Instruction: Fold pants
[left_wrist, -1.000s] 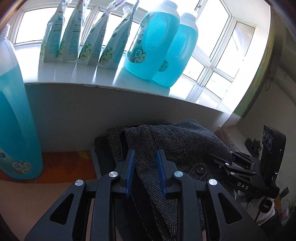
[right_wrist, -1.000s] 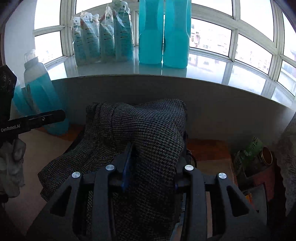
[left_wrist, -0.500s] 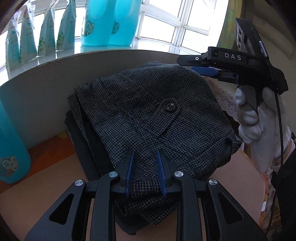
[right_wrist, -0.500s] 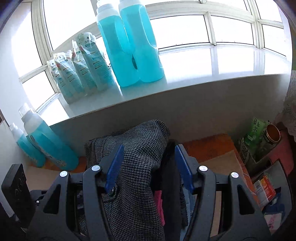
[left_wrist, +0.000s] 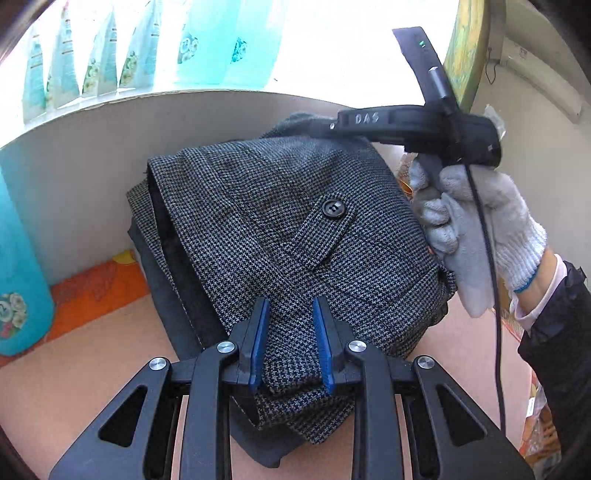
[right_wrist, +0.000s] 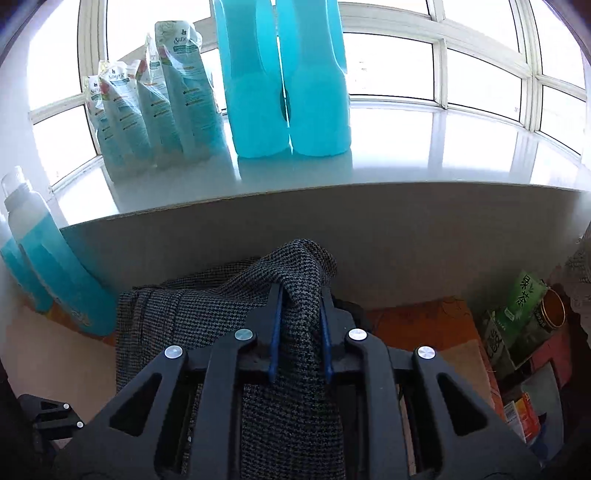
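Observation:
The grey houndstooth pants (left_wrist: 280, 236) lie folded in a stack on the table against the sill wall, a buttoned pocket flap on top. My left gripper (left_wrist: 290, 310) is shut on the near edge of the pants, cloth pinched between its blue pads. My right gripper (right_wrist: 299, 295) is shut on a raised fold of the pants (right_wrist: 295, 332) at the far right corner. In the left wrist view the right gripper's black body (left_wrist: 413, 125) is held by a white-gloved hand (left_wrist: 476, 225) at the pants' far right edge.
Blue detergent bottles (right_wrist: 288, 85) and refill pouches (right_wrist: 155, 103) stand on the white windowsill (right_wrist: 406, 162). More blue bottles (right_wrist: 55, 280) stand on the table at left. Tea boxes and a tin (right_wrist: 532, 317) crowd the right side. An orange mat (left_wrist: 92, 288) lies under the stack.
My right gripper has closed on the raised fold of the pants; it was open half a second ago. The left gripper has stayed clamped on the near edge as the stack settled.

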